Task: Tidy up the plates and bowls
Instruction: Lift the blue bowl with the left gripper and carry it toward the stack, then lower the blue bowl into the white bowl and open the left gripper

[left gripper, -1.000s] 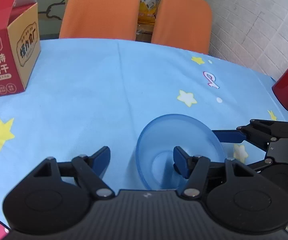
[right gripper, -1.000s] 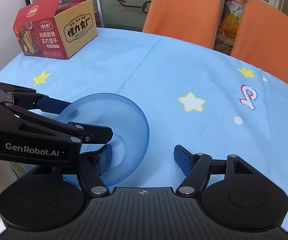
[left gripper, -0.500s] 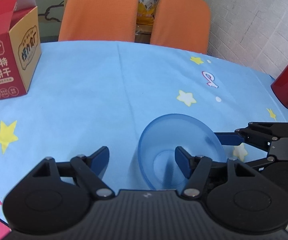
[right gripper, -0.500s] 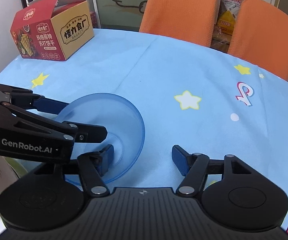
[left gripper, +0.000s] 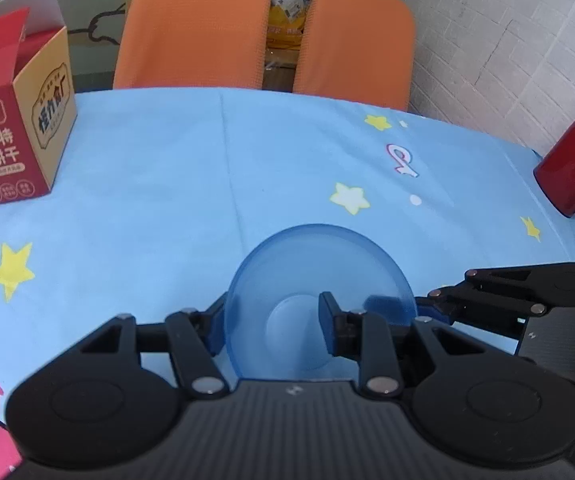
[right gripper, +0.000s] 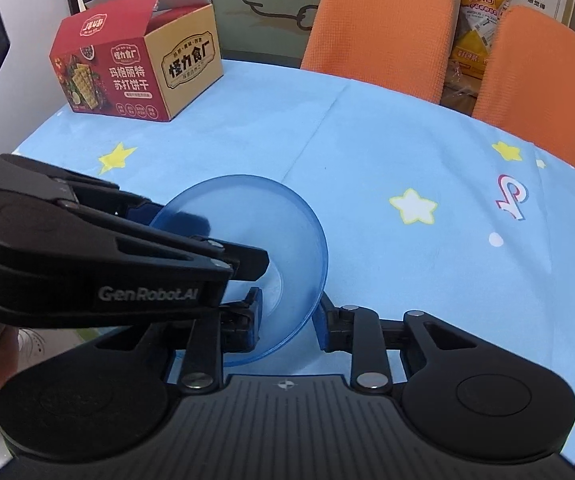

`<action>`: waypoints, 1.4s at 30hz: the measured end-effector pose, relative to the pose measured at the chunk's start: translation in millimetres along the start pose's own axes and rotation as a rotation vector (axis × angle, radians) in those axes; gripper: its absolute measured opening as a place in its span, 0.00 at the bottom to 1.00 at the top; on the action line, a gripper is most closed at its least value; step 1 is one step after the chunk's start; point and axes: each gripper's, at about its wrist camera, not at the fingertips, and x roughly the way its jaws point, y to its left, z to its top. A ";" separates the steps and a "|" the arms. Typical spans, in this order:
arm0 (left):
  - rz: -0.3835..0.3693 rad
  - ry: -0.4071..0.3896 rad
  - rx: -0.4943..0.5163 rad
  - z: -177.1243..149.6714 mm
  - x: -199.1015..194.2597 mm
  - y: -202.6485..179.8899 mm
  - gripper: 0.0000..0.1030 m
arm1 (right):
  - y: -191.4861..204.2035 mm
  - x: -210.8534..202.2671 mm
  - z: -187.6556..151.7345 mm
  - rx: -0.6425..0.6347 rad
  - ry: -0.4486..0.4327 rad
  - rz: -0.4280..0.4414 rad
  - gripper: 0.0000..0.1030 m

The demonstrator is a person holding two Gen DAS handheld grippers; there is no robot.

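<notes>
Both of your claws have closed in on the see-through blue plastic bowl (left gripper: 319, 280) since a moment ago. Your left gripper (left gripper: 271, 320) now pinches the bowl's thin round wall, one black finger outside and one inside. Your right gripper (right gripper: 289, 320) pinches the near rim the same way. The bowl looks smooth and shiny, tipped a little, just over the soft blue star-print tablecloth (right gripper: 407, 152). A red and tan cardboard cracker box (right gripper: 135, 68) sits well apart.
</notes>
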 end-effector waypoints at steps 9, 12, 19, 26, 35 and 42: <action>-0.081 -0.025 0.012 -4.0 -20.8 -48.6 0.28 | -29.0 -45.7 -18.9 0.071 -0.035 -0.050 0.55; -0.112 -0.021 0.022 -12.0 -25.5 -68.9 0.28 | -36.3 -64.4 -34.4 0.084 -0.041 -0.077 0.58; -0.171 -0.039 0.089 -40.2 -47.4 -123.6 0.29 | -47.0 -117.1 -76.3 0.118 -0.079 -0.127 0.61; -0.192 -0.012 0.152 -83.4 -54.1 -158.2 0.29 | -49.2 -137.8 -122.4 0.172 -0.077 -0.142 0.64; -0.189 0.002 0.142 -107.7 -49.5 -151.0 0.47 | -51.5 -128.9 -151.8 0.228 -0.080 -0.071 0.63; -0.150 -0.130 0.171 -103.7 -79.1 -143.9 0.68 | -56.3 -163.6 -168.5 0.307 -0.270 -0.116 1.00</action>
